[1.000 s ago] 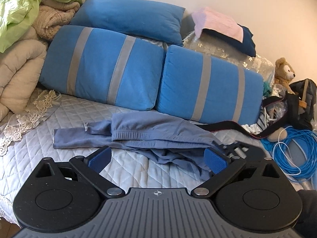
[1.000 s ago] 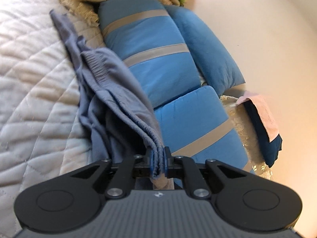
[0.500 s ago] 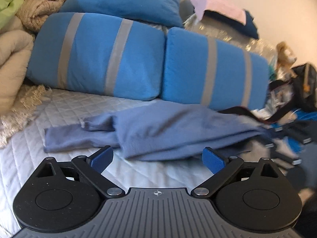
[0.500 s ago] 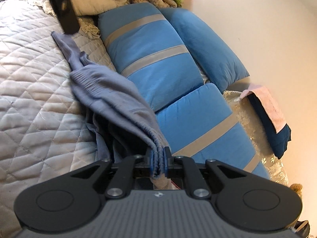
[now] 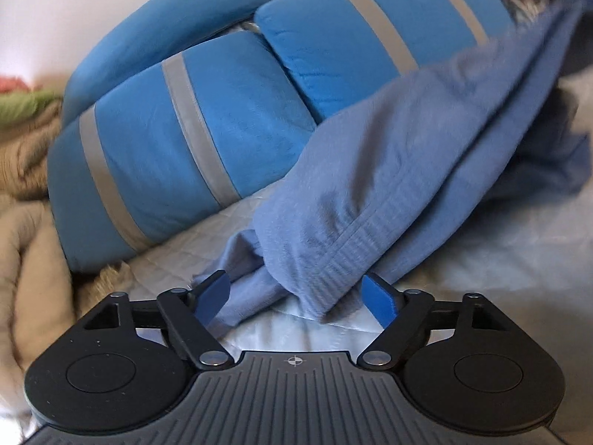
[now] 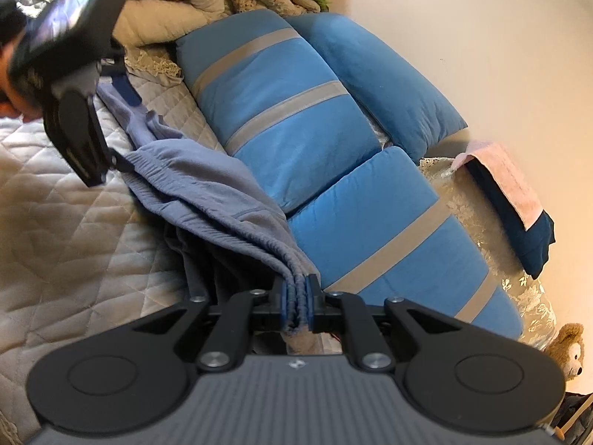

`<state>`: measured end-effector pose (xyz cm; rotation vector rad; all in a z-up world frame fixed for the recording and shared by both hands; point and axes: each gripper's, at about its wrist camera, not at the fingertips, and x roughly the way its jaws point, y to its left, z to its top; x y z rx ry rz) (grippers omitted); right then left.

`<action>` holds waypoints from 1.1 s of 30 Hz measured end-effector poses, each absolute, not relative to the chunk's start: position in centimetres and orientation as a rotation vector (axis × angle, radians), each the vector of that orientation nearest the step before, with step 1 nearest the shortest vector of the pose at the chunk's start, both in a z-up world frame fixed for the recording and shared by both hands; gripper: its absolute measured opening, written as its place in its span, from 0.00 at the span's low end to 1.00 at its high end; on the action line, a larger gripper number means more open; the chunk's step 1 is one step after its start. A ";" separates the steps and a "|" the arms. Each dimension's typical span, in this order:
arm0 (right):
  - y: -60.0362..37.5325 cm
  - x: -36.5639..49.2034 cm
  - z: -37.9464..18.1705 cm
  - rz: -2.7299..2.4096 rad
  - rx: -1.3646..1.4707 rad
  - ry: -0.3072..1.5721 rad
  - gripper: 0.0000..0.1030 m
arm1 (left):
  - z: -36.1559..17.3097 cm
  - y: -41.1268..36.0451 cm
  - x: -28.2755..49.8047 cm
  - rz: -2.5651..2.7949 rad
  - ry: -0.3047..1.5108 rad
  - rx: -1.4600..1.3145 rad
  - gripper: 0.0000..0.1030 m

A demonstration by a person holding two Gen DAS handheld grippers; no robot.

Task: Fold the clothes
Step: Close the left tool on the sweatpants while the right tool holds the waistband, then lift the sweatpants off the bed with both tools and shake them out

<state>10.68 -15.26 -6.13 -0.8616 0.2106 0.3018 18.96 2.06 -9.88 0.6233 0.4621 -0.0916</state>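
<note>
The trousers point(image 6: 207, 189) are clamped at the waistband by the right tongs point(image 6: 296, 302); the left tongs point(image 5: 296, 296) are held apart around a fold on the bed point(image 6: 74, 230).

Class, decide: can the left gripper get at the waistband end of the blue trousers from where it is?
Probably yes. The left gripper is open with the waistband of the blue trousers already lying between its fingers; nothing blocks it.

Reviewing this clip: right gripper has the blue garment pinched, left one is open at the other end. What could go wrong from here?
1. The left gripper is open around a thick bunched hem of the blue garment; closing now may catch only some of the layers, so the fold could come out crooked.
2. The right gripper clamps several gathered layers at their edge; a hard pull could slip one out.
3. The garment drapes against the striped blue cushions and may drag on them.
</note>
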 end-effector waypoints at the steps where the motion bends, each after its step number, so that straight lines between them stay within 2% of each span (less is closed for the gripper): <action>1: -15.3 10.7 -6.0 0.303 -0.857 0.210 0.13 | -10.3 1.9 19.2 -0.084 0.458 0.653 0.71; 6: -15.6 10.7 -5.9 0.312 -0.848 0.208 0.13 | -12.2 0.8 18.9 -0.092 0.411 0.799 0.55; 8: -15.7 10.7 -6.0 0.315 -0.847 0.206 0.13 | -12.9 0.6 18.8 -0.092 0.402 0.842 0.37; 9: -15.8 10.7 -6.0 0.317 -0.847 0.205 0.13 | -13.0 0.6 18.7 -0.097 0.401 0.847 0.32; 10: -15.8 10.6 -6.1 0.320 -0.849 0.205 0.13 | -13.0 0.7 18.6 -0.103 0.399 0.850 0.18; 11: -15.9 10.6 -6.2 0.322 -0.852 0.206 0.13 | -13.0 0.8 18.5 -0.099 0.393 0.858 0.10; 12: -16.1 10.5 -6.3 0.325 -0.855 0.207 0.13 | -13.1 0.9 18.4 -0.088 0.383 0.873 0.07; 19: -16.5 9.9 -7.6 0.371 -0.920 0.219 0.13 | -12.2 2.4 17.5 -0.093 0.368 0.913 0.06; 33: -15.6 5.9 -12.4 0.618 -1.137 0.272 0.13 | -14.8 3.8 14.5 -0.177 0.444 1.137 0.06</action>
